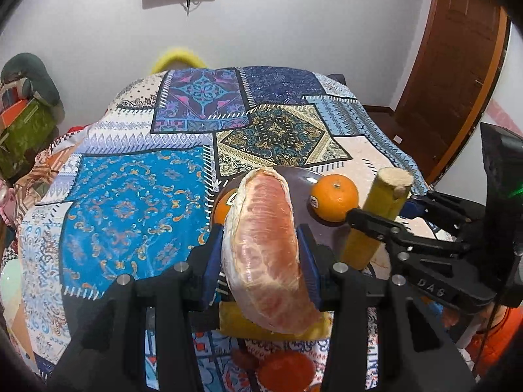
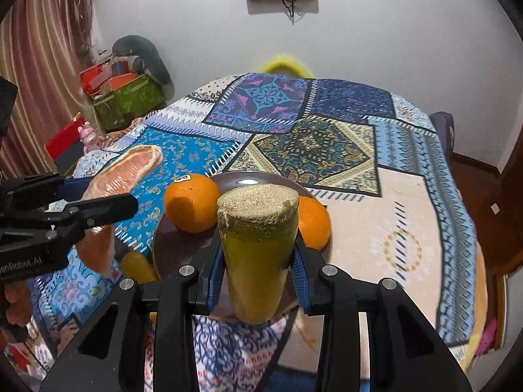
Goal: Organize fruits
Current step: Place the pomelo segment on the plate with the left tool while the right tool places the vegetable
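Both grippers held fruit above the plate.

The left gripper (image 1: 261, 258) pinched a peeled pomelo segment (image 1: 264, 254); the right gripper (image 2: 258, 268) clamped a sugarcane piece (image 2: 258, 248) over the brown plate (image 2: 176, 248). Only the right view showed both oranges (image 2: 191, 207) fully.

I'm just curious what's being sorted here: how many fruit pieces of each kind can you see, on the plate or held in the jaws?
Oranges on the plate: 2
Pomelo segment, held: 1
Sugarcane, held: 1
Total: 4
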Demonstrator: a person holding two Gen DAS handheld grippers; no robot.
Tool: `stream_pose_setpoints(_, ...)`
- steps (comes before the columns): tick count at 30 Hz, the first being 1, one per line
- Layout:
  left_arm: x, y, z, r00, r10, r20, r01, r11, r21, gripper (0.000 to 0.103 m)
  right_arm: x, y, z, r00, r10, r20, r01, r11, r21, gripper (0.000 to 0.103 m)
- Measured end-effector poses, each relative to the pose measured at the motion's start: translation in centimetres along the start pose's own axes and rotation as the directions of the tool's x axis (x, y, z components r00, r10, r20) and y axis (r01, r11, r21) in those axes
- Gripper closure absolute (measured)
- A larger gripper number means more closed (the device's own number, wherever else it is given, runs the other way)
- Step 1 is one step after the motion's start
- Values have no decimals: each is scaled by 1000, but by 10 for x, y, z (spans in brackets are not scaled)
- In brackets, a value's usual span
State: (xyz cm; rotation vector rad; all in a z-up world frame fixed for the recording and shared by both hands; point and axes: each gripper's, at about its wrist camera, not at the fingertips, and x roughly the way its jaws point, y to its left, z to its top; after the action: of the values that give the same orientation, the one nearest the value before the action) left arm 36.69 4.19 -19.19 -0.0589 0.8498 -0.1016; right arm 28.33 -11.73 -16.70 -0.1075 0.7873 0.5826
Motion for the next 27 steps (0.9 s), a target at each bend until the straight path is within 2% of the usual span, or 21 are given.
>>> stream_pose_setpoints(5,14,2,4,1000,-8,-9,8,1000,-8,59,24,3,4,999,19,-29,-19,1000,-10,70)
stream_pose_setpoints(11,25,3,7,1000,-4,-15,4,1000,-6,59,35,2,8,1000,27,-16,-27,1000,-12,70)
stream_pose_setpoints(18,40,-4,10,999,-19,-29,19,1000,-7,59,45,-11,10,996,72,-50,-68,995,71,69)
stream_pose_setpoints(25,50,-5,12,999,-16,-41,16,1000,0,59,41,-1,3,997,32,-63,-31,999,11,69)
stream_pose_setpoints(27,51,-4,12,999,-19,-43,19,1000,-2,59,40,-6,0,996,51,-70,-48,998,38,69)
